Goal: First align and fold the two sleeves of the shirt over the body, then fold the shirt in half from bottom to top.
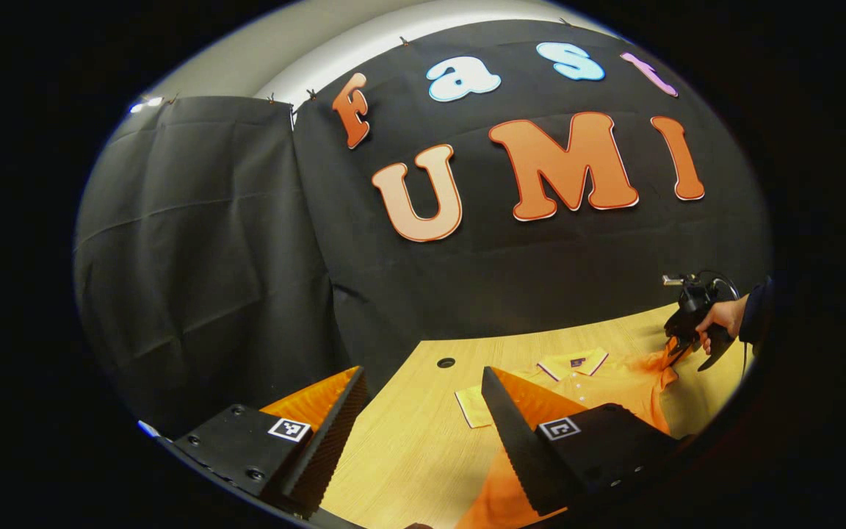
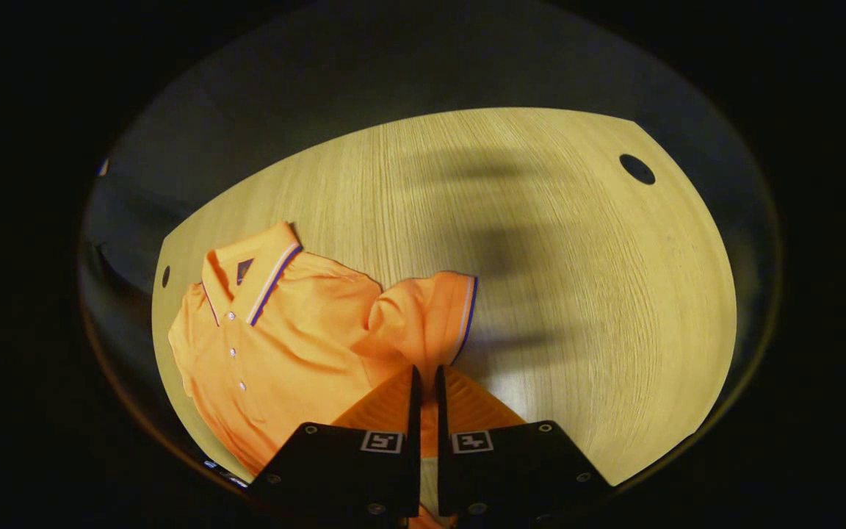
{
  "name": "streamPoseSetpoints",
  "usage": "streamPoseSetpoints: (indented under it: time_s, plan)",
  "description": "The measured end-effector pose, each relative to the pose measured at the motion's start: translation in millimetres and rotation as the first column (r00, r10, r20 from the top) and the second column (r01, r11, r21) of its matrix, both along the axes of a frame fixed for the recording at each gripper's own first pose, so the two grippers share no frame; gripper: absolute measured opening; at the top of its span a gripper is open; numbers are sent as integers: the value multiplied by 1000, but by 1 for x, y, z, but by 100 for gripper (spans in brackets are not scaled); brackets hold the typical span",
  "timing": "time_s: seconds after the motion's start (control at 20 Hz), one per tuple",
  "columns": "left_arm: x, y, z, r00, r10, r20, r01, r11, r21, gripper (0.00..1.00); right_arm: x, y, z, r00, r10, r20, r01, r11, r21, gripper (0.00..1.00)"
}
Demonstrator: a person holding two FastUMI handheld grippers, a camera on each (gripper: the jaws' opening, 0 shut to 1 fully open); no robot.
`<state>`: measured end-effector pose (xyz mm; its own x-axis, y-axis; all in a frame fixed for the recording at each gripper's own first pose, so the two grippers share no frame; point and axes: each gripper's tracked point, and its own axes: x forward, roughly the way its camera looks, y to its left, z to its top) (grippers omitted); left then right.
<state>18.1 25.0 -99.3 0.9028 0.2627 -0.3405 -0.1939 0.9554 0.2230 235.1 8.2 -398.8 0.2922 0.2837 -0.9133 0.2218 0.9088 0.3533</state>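
Note:
An orange polo shirt (image 2: 283, 345) lies face up on the wooden table (image 2: 577, 294), its collar (image 2: 254, 268) toward the far left. My right gripper (image 2: 427, 376) is shut on the shirt's sleeve (image 2: 430, 312), which bunches up just ahead of the fingertips; cloth shows in the narrow slit between the fingers. In the left gripper view the shirt (image 1: 614, 386) lies at the right, its other sleeve (image 1: 473, 406) flat on the table. My left gripper (image 1: 421, 376) hangs open above the table, holding nothing. Farther off, a hand (image 1: 722, 316) holds the right gripper (image 1: 676, 345) at the shirt's far sleeve.
The table has round cable holes (image 2: 637, 169) (image 2: 166, 276) near its corners, one also in the left gripper view (image 1: 446, 362). Black cloth (image 1: 210, 257) walls the booth behind the table. Bare wood stretches right of the shirt.

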Motion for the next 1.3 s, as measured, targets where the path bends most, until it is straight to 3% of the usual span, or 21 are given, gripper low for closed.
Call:
streamPoseSetpoints:
  time_s: [0.15, 0.3, 0.7, 0.75, 0.95, 1.0, 1.1, 1.3]
  plan:
    - [-1, 1, 0, 1000, 2, -4, -2, 1000, 1, 97, 4, 11, 22, 999, 17, 34, -18, 999, 35, 10]
    - [-5, 4, -3, 1000, 8, -11, -8, 1000, 9, 97, 8, 34, 46, 990, 100, 96, -104, 994, 40, 10]
    - [-21, 14, -18, 997, 37, -61, -36, 999, 21, 97, -1, 120, 99, 977, 162, 140, -197, 936, 293, 11]
    - [-22, 18, -18, 997, 46, -64, -45, 999, 21, 97, -1, 125, 106, 971, 179, 156, -220, 926, 309, 21]
    - [-21, 28, -35, 993, 74, -92, -78, 996, -41, 97, -1, 143, 138, 952, 182, 245, -269, 880, 392, 34]
    - [-17, 30, -41, 991, 76, -108, -84, 994, -73, 97, -2, 140, 143, 947, 180, 267, -275, 883, 379, 27]
    - [-6, 33, -54, 988, 76, -137, -94, 987, -128, 98, -2, 131, 153, 927, 185, 326, -296, 895, 335, 50]
    - [37, 39, -82, 979, 33, -201, -82, 968, -238, 97, -6, 104, 182, 888, 163, 430, -283, 931, 230, 77]
